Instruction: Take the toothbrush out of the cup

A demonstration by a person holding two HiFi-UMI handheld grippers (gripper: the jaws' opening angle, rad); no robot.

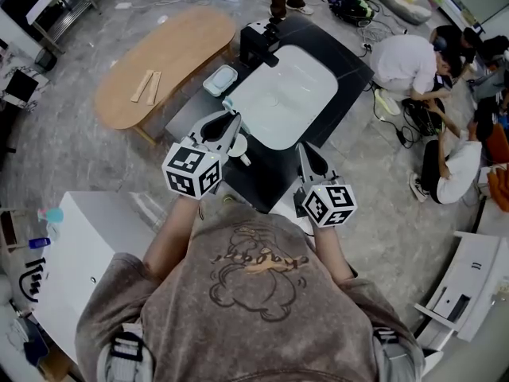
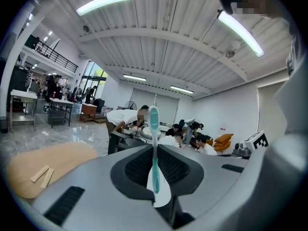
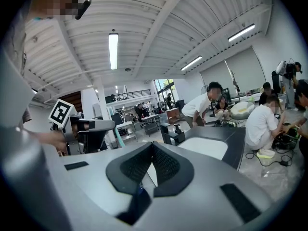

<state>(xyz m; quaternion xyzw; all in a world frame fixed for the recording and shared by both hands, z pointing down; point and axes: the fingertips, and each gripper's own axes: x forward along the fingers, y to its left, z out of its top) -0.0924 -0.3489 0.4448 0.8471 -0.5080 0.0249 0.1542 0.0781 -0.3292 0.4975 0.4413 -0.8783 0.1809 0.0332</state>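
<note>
The toothbrush, teal and white, stands upright, pinched low on its handle by the left hand-held gripper, whose jaws are clenched on it. It hangs above the dark worktop, just beside the white cup. No view shows for certain whether its lower end has cleared the cup's rim.

The step in hand appears to be the lift-out. To do it well, the person would keep the brush vertical and draw it straight up until the handle's end is plainly above the rim, and only then carry it sideways. An early sideways pull would likely tip the light cup. The grip sits low on a slim handle, so steady pressure matters, or the brush may swivel between the pads.

The right hand-held gripper has its jaws drawn together on nothing and hovers near the worktop's front edge. It seems free to steady the cup if needed.

Counted:
- one toothbrush
- one cup
- two hand-held grippers
- one white sink set in the worktop
- one small tray beside the sink
- one oval wooden table carrying two wooden strips
</note>
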